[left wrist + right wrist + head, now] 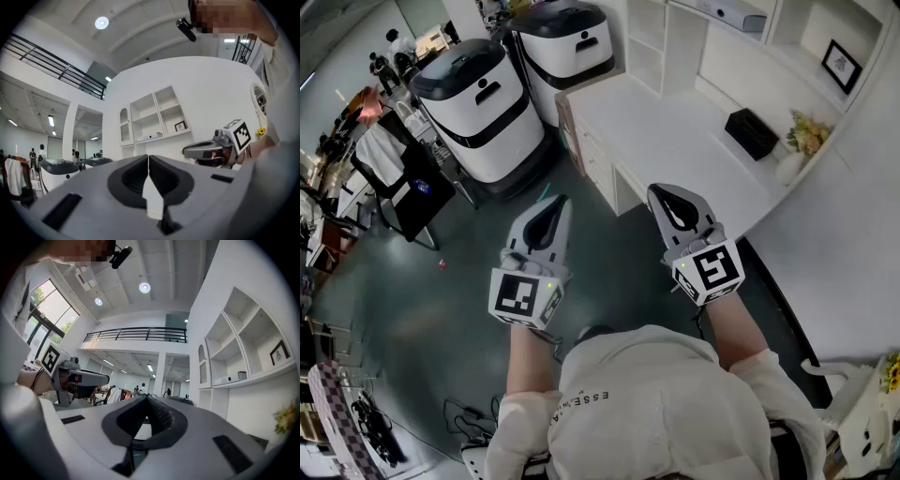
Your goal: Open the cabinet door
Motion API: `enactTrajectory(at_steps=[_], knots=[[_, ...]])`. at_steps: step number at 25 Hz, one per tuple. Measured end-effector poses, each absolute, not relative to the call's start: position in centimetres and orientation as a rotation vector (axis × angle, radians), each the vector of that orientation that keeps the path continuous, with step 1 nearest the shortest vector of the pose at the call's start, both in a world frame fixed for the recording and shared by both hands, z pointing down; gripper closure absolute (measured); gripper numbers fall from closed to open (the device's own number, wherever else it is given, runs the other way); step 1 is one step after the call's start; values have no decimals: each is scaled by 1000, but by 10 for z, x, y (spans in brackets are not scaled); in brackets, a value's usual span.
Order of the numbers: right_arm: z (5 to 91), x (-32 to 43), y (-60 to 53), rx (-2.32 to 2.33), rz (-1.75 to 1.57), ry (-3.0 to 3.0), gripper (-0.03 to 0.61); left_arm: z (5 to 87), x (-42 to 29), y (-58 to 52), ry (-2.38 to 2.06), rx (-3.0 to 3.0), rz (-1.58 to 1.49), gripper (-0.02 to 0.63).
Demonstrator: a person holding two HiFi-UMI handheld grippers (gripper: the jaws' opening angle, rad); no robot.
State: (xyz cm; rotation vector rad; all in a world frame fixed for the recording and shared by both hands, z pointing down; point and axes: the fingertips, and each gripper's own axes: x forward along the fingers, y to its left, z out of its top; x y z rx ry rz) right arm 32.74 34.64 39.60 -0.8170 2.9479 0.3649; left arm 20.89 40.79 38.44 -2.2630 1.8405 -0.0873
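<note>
Grey floor [412, 309] lies open beneath both tongs. The left gripper [558, 202] and right gripper [658, 193] are held side by side and apart, each with its jaws pressed together on nothing. The white cabinet [602, 173] stands just ahead, untouched, its front edge nearest the right gripper's tip. Two white-and-black machines [473, 108] crowd its left.

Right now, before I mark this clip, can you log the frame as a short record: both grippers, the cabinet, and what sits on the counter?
left gripper: jaws together, empty, held in the air
right gripper: jaws together, empty, held in the air
cabinet: white, under the counter, fronts look closed, neither gripper touching it
counter: black box, white vase with flowers
floor at left: two white and black units
task stage: door not yet opened
</note>
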Motion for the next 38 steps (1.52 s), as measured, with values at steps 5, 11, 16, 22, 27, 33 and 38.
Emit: enactTrajectory(at_steps=[5, 11, 16, 22, 27, 33, 38], knots=[[398, 325, 347, -822, 349, 2952, 565, 383, 205, 408, 1843, -2260, -81, 607], [400, 322, 347, -808, 338, 2957, 565, 385, 204, 405, 1852, -2263, -77, 608], [401, 324, 339, -824, 310, 2950, 565, 383, 206, 398, 1841, -2271, -44, 607], [396, 322, 323, -834, 284, 2943, 565, 367, 204, 377, 1826, -2241, -71, 469], [395, 305, 304, -827, 277, 2946, 565, 362, 192, 356, 1792, -2244, -95, 465], [402, 261, 265, -840, 289, 2966, 565, 367, 147, 316, 1778, -2271, -72, 466], [408, 205, 213, -911, 299, 2965, 565, 376, 87, 259, 1744, -2310, -63, 466]])
